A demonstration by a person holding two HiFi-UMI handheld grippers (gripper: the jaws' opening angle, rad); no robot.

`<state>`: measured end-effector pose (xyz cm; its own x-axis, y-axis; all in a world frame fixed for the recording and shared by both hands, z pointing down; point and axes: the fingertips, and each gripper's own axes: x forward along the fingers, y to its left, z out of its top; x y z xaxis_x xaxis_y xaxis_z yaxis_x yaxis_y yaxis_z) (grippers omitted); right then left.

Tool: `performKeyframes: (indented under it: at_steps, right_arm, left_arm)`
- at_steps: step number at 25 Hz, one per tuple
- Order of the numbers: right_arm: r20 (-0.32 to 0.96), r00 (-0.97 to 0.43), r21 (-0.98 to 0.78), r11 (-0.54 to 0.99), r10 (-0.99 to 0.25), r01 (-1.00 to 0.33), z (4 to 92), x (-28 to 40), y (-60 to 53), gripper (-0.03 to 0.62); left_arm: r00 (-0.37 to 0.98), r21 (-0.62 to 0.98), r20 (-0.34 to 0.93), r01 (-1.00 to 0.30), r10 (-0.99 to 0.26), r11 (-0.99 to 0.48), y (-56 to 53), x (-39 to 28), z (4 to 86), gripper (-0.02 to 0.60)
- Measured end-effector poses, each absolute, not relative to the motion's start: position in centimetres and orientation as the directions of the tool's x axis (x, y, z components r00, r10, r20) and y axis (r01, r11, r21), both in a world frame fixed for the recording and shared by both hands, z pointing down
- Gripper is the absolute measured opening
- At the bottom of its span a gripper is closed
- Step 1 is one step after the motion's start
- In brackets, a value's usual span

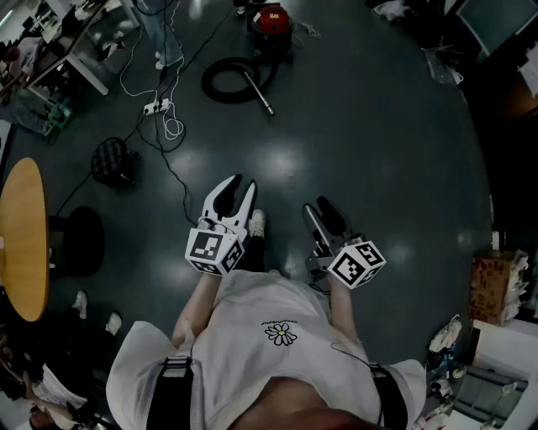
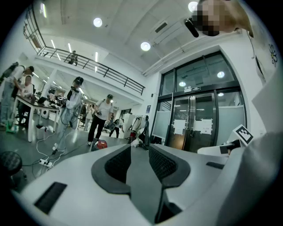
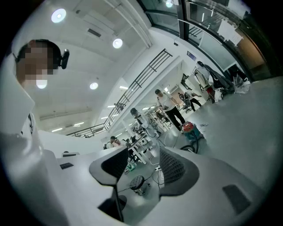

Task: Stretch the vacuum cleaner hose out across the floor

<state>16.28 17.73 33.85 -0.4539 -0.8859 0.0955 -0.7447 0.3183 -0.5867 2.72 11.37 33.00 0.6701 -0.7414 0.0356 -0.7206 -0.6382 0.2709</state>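
A dark, glossy floor (image 1: 370, 143) runs through a big open hall with a glass entrance and people at work in the background. The vacuum cleaner hose (image 1: 225, 80) lies on that floor well ahead of the person, curled into a tight black loop. Its metal wand (image 1: 259, 94) pokes out of the coil toward the person. The red vacuum cleaner (image 1: 271, 20) stands just beyond the loop. To the left of the coil lie a white power strip (image 1: 157, 107) and loose cables. Nearer in are a black stool (image 1: 113, 161) and a round yellow table (image 1: 21, 239).

Both grippers are held level in front of the body, far from the hose. The left gripper (image 1: 239, 193) has its jaws a little apart with nothing between them. The right gripper (image 1: 319, 207) has its jaws spread wide and also holds nothing.

The stretching has not begun; this looks like the approach. The next move probably calls for walking up to the coil and closing one gripper on the wand or the free end. The hose could then be drawn away from the vacuum cleaner until the loop straightens.
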Motion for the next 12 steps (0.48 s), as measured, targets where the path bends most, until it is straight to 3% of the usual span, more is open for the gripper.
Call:
performKeyframes:
  at_steps: [5, 12]
  right_arm:
    - [0.124, -0.498, -0.583, 0.343, -0.858, -0.736, 34.4, 14.3, 9.4, 0.232]
    - [0.170, -0.570, -0.563, 0.396, -0.804, -0.726, 34.2, 10.0, -3.1, 0.233]
  left_arm:
    - [0.692, 0.213, 0.070, -0.714, -0.719, -0.667, 2.8, 1.5, 33.6, 0.114]
    - [0.628, 0.273, 0.045, -0.756, -0.777, -0.595, -11.3, -2.4, 33.0, 0.115]
